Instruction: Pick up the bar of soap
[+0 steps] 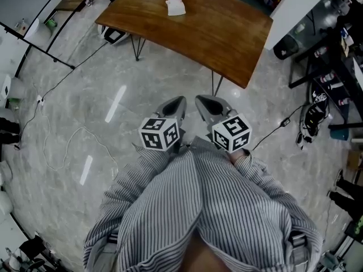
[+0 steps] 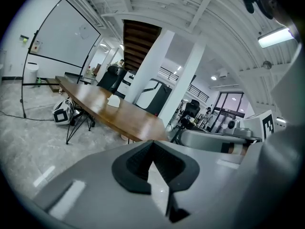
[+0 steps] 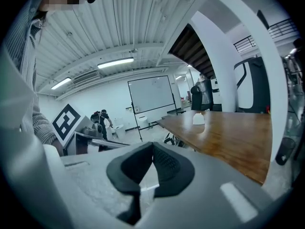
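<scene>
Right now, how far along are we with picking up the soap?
Nothing looks done yet. The white lump that should be the bar of soap lies untouched on the wooden table, well ahead of both grippers. In hand: nothing; the left gripper and right gripper are shut and empty, held close to the body. Left: approach, open a gripper, close on the soap, lift.

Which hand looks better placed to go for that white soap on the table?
Left, marginally: the left tool sits more directly below the soap in the head view than the right tool. Both are shut and far from the table.
</scene>
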The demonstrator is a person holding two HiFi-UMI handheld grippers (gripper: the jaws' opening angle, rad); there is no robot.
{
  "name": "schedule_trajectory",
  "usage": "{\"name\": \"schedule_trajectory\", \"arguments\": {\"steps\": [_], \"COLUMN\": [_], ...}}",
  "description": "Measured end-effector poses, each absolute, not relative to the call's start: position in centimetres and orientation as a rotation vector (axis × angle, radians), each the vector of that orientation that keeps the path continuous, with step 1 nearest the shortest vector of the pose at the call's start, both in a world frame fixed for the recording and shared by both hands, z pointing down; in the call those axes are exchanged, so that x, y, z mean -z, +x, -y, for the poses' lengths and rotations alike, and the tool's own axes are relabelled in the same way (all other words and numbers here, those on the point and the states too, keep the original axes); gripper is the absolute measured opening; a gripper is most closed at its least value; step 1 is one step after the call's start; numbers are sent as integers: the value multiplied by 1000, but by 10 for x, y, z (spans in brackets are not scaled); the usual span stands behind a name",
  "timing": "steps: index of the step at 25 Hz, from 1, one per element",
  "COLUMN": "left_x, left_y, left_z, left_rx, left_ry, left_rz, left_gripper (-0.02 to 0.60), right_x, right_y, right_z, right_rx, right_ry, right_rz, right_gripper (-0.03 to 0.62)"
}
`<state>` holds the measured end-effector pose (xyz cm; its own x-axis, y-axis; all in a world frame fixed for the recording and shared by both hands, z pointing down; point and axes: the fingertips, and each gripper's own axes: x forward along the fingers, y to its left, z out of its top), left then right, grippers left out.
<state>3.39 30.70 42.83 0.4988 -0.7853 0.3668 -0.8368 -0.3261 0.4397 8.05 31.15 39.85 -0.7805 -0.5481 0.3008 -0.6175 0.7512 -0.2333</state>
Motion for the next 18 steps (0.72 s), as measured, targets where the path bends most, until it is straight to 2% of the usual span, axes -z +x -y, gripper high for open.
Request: {"name": "schedule_trajectory", "arguments": {"steps": [8, 18], "left_x": [-445, -472], "left_y": [49, 13], "left_z": [-284, -196], "left_rx": [-123, -149], "left_ry": [2142, 2130], "left_rz": [1318, 1294], "left_gripper": [3, 3], "right_x": [-412, -439], "right_y": [89, 56], "right_z": [-285, -187], "right_rx": [-505, -601], "right_ry": [904, 931], "right_rz": [2723, 2723], "right_gripper": [3, 3]}}
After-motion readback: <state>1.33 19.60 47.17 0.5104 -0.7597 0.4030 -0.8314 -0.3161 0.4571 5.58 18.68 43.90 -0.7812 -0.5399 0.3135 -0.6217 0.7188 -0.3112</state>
